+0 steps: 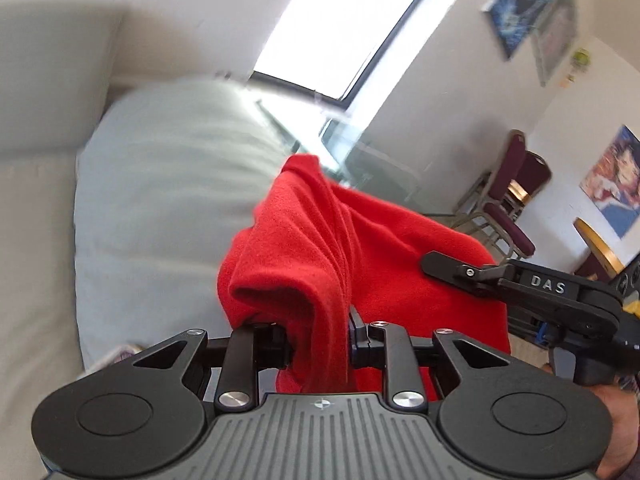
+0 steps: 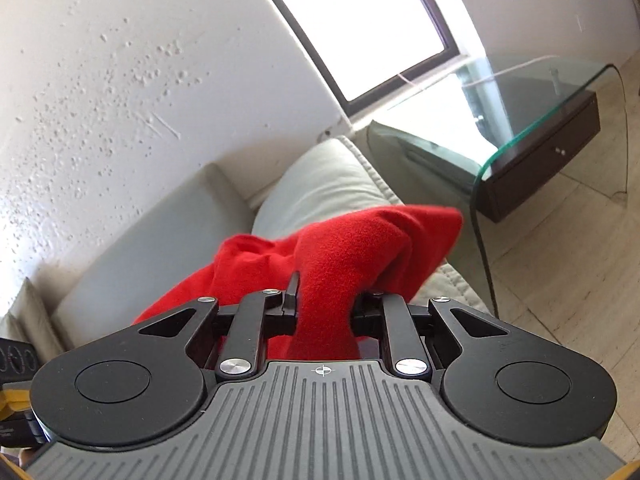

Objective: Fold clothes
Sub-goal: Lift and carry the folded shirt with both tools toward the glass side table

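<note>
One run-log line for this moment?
phase: lift | left gripper: shut on red garment | right gripper: shut on red garment | garment: bunched, held above sofa cushion

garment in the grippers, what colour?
Solid red fleece garment, no pattern; clearest in the right wrist view, held by right gripper.

Both wrist views sit close behind their fingers, tilted, facing the far window (image 1: pixel 340 28); shared: red cloth (image 2: pixel 340 256), sofa (image 2: pixel 320 184).
</note>
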